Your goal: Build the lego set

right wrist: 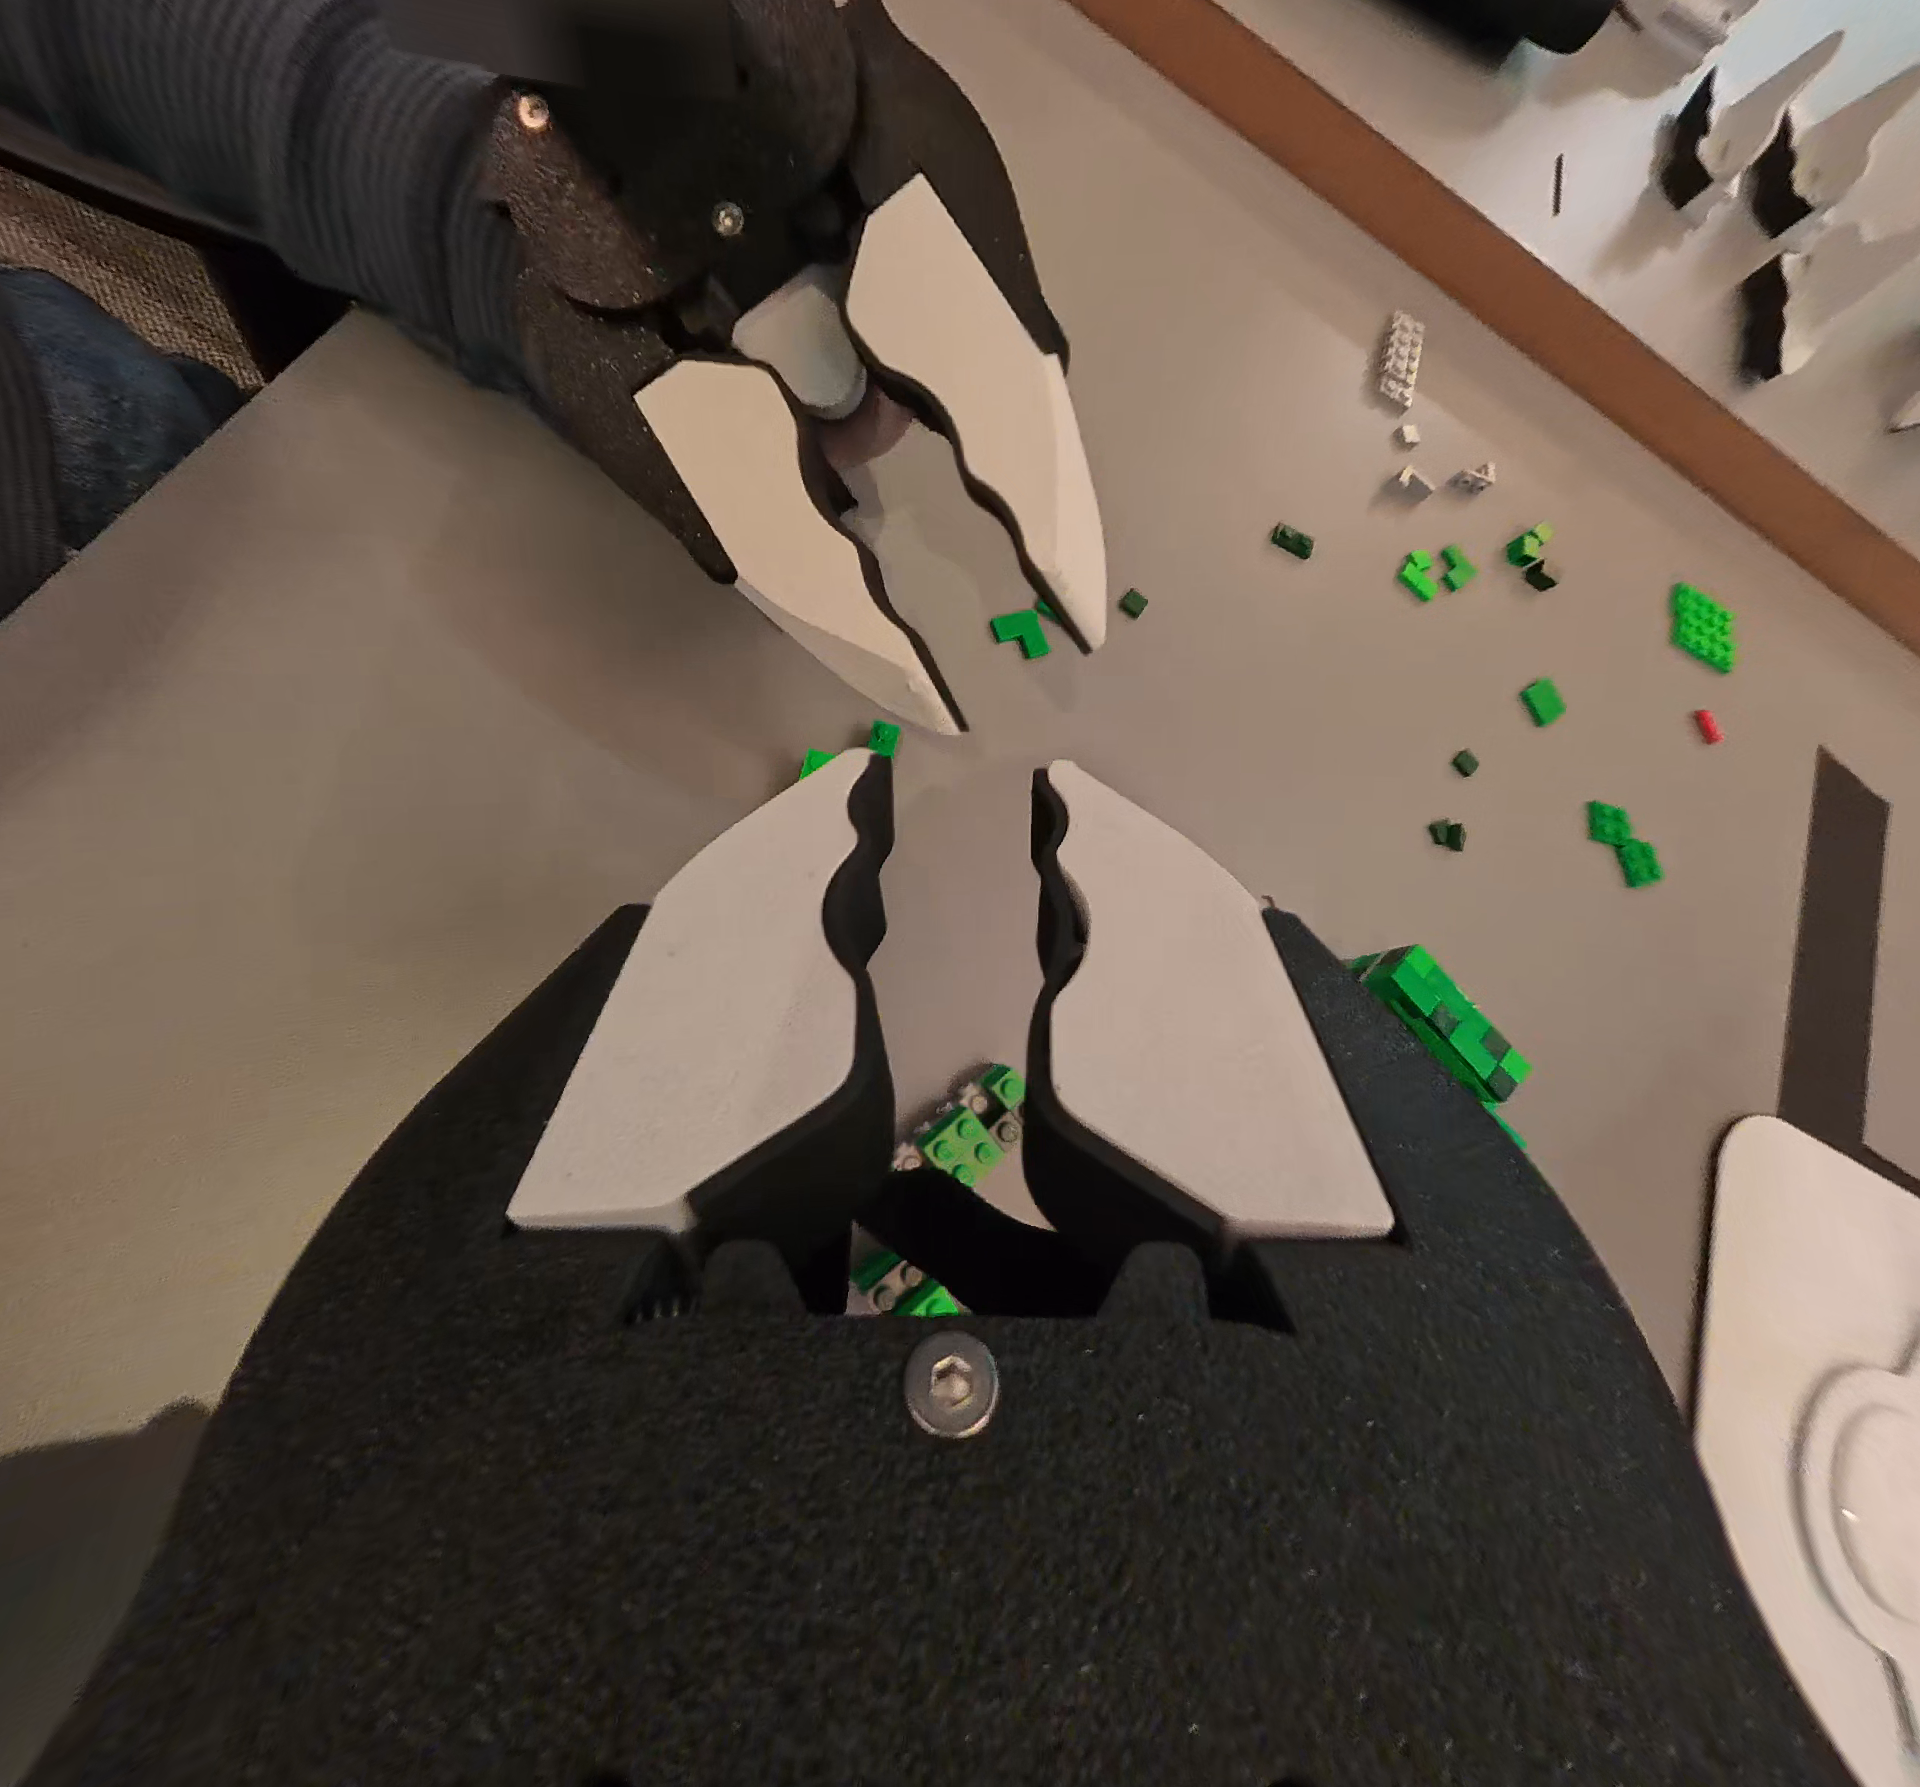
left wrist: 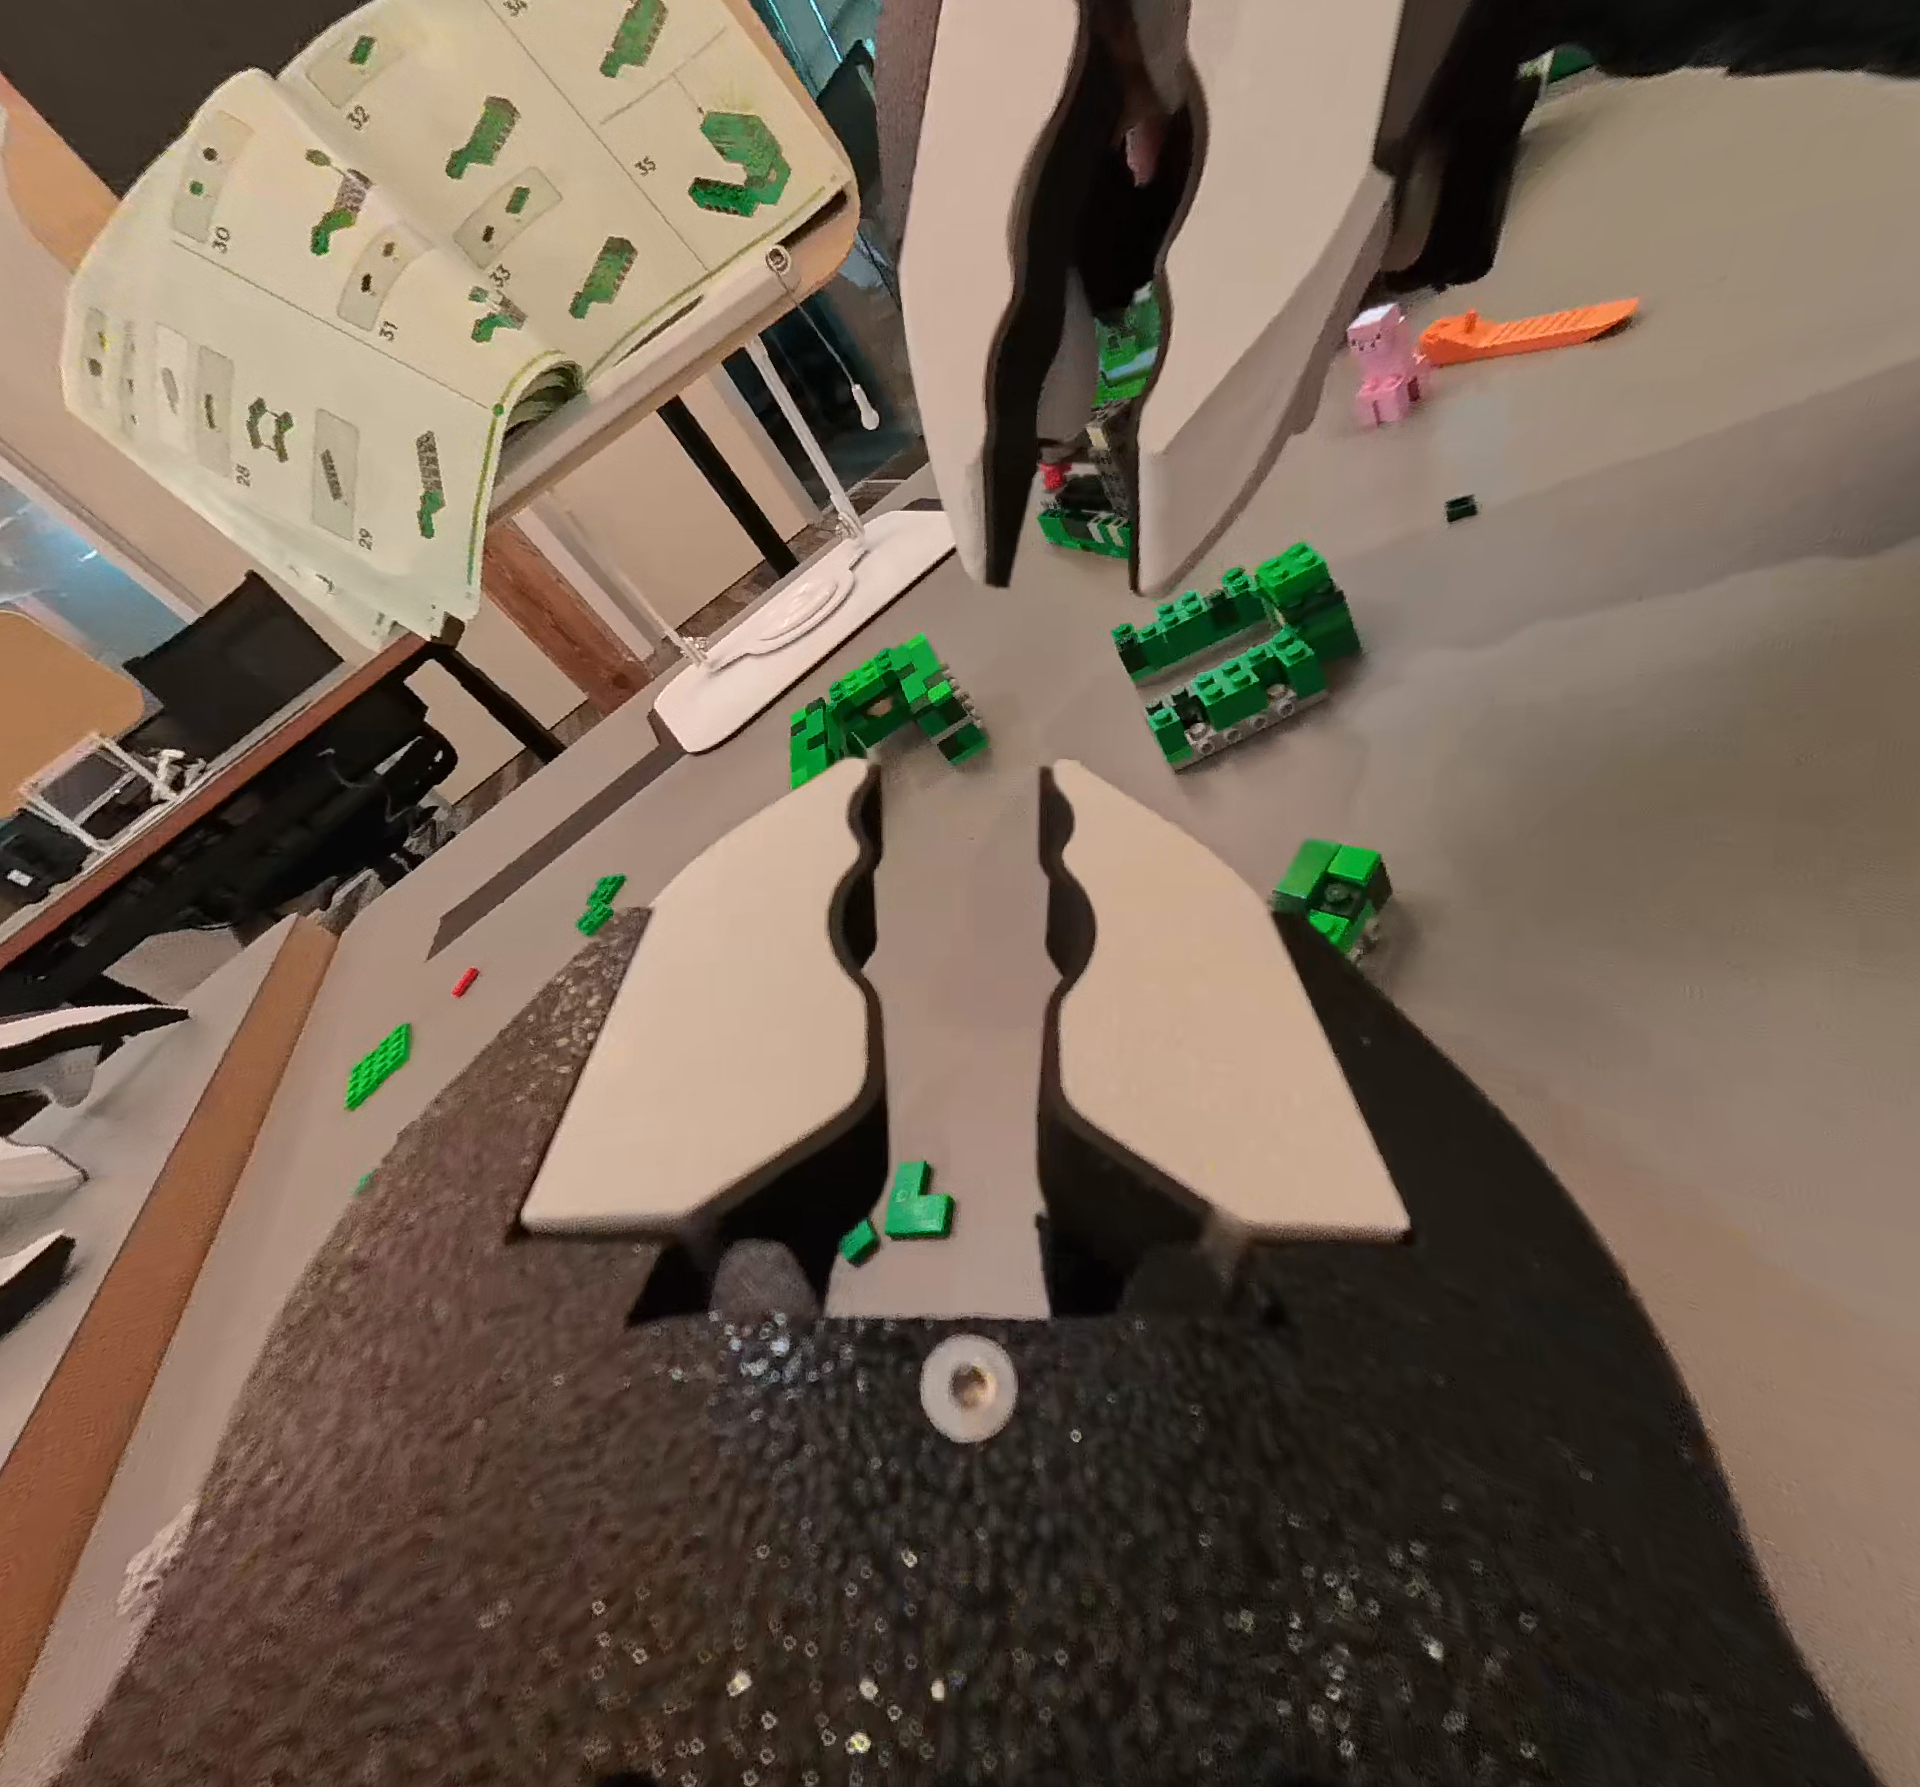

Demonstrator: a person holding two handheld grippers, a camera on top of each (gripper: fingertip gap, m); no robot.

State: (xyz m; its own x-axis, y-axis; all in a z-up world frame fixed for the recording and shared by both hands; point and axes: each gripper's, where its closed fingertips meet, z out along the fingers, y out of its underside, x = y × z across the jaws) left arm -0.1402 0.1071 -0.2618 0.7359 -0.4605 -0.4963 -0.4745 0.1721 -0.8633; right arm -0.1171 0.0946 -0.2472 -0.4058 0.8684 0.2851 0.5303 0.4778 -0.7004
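My left gripper [left wrist: 961, 781] is open and empty, low over the grey table [left wrist: 1610, 802]. A green L-shaped piece [left wrist: 916, 1216] lies on the table between its fingers, near their base. My right gripper [left wrist: 1068, 582] faces it from above, open and empty. Beyond are a green U-shaped build [left wrist: 1236, 657], a green arch build [left wrist: 883, 709] and a small green block [left wrist: 1335, 890]. In the right wrist view my right gripper [right wrist: 961, 776] is open, with the left gripper [right wrist: 1018, 683] opposite and the L-shaped piece [right wrist: 1021, 634] between its tips. A green build [right wrist: 971, 1140] shows under my right fingers.
An open instruction booklet [left wrist: 416, 231] stands on a white stand [left wrist: 800, 625]. A pink pig figure [left wrist: 1387, 366] and an orange brick separator [left wrist: 1527, 329] lie far right. Loose green pieces [right wrist: 1538, 698], a green plate [right wrist: 1702, 628], grey pieces [right wrist: 1401, 361] and a red piece [right wrist: 1707, 725] are scattered near the table edge [right wrist: 1558, 303]. My two grippers' fingertips are within a few centimetres of each other. My left gripper's tips are some 35 cm from the green plate [right wrist: 1702, 628]. My left wrist view [left wrist: 379, 1063] looks at it from another angle.
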